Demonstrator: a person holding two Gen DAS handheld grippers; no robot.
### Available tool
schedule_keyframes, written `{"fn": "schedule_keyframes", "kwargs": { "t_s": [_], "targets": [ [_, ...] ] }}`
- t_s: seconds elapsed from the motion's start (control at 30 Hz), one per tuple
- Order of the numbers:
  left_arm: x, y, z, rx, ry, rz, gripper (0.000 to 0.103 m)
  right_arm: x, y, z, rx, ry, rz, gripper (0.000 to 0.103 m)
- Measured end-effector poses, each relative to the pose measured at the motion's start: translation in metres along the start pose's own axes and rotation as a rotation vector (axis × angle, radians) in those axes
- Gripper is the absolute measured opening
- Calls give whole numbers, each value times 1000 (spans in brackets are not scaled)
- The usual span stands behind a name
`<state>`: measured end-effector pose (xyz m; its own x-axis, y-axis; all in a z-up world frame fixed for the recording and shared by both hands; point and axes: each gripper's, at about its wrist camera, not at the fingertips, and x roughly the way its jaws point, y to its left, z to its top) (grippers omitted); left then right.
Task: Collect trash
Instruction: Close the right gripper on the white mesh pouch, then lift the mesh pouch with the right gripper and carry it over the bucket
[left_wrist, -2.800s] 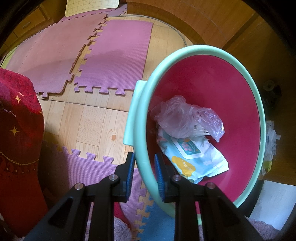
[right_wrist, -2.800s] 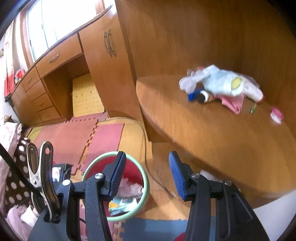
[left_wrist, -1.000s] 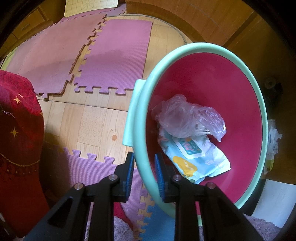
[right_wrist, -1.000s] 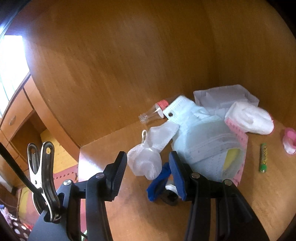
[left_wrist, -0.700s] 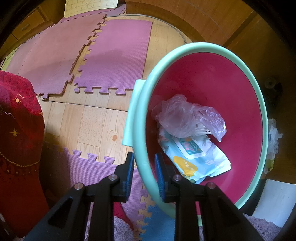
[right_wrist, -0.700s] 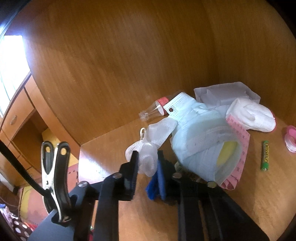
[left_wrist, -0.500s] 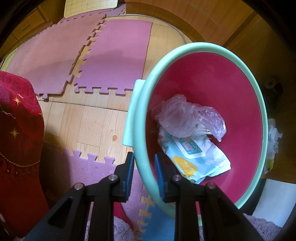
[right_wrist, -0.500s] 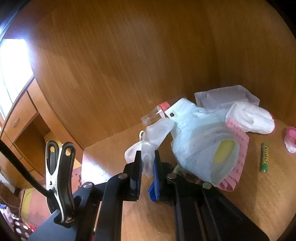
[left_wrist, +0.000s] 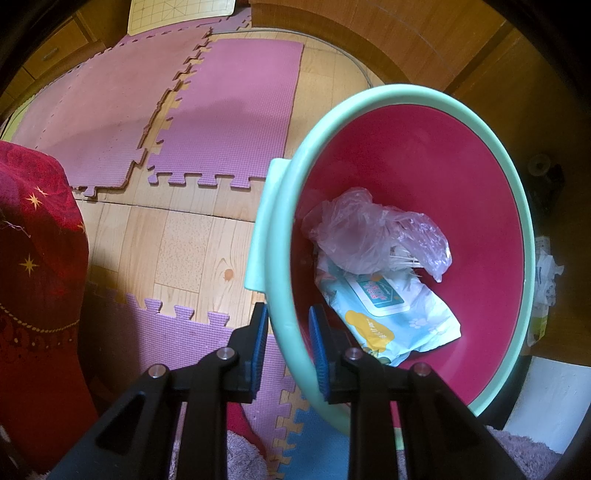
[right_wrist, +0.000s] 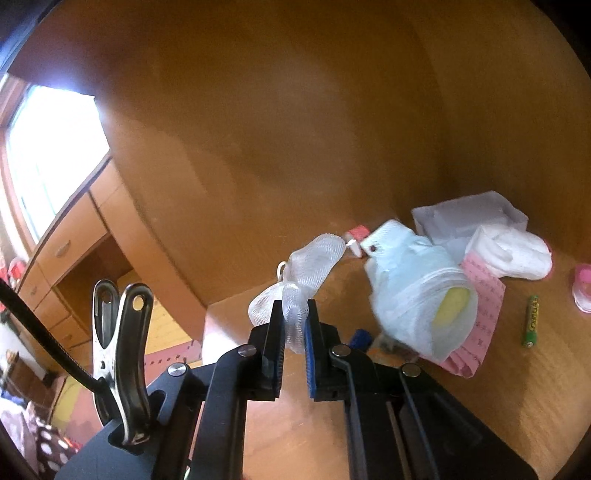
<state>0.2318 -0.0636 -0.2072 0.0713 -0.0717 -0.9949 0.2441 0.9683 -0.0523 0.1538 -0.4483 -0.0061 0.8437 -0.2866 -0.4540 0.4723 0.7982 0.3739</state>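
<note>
Between the right tongs (right_wrist: 294, 325) sits a white foam net (right_wrist: 306, 273), pinched tight and lifted off the desk (right_wrist: 517, 387). Its long side points up and away from the tongs. Farther back, near the desk's far edge, lie a pale bag (right_wrist: 417, 291), a green battery (right_wrist: 531, 320) and more trash. Down on the floor side, the left tongs (left_wrist: 287, 334) squeeze the near rim of the basin (left_wrist: 369, 103). A wipes pack (left_wrist: 388, 310) lies inside. I think the net goes there next.

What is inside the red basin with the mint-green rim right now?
Inside the red basin with mint-green rim lie a crumpled clear plastic bag and, partly beneath it, a light-blue wet-wipes pack. Whatever lies under them is covered.
</note>
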Motion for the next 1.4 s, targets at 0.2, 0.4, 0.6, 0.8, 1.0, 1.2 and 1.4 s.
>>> {"fn": "schedule_keyframes", "kwargs": {
  "t_s": [0.2,0.4,0.6,0.8,1.0,1.2,1.4],
  "targets": [
    [0,0,0,0,0,-1,24,-12,16,-11,-37,18,55,10],
    [1,0,0,0,0,0,24,-26,31,-26,-68,29,90,10],
    [0,0,0,0,1,-1,24,-35,34,-33,-68,35,103,10],
    [1,0,0,-2,2,-3,24,-41,39,-43,-82,56,112,10],
    [1,1,-1,-3,3,-5,24,-51,56,-58,-122,85,138,10],
    [1,1,-1,-6,4,-8,24,-64,76,-72,-171,107,173,10],
    [1,1,-1,-7,5,-10,24,-71,89,-90,-216,140,192,10]
  ]
}}
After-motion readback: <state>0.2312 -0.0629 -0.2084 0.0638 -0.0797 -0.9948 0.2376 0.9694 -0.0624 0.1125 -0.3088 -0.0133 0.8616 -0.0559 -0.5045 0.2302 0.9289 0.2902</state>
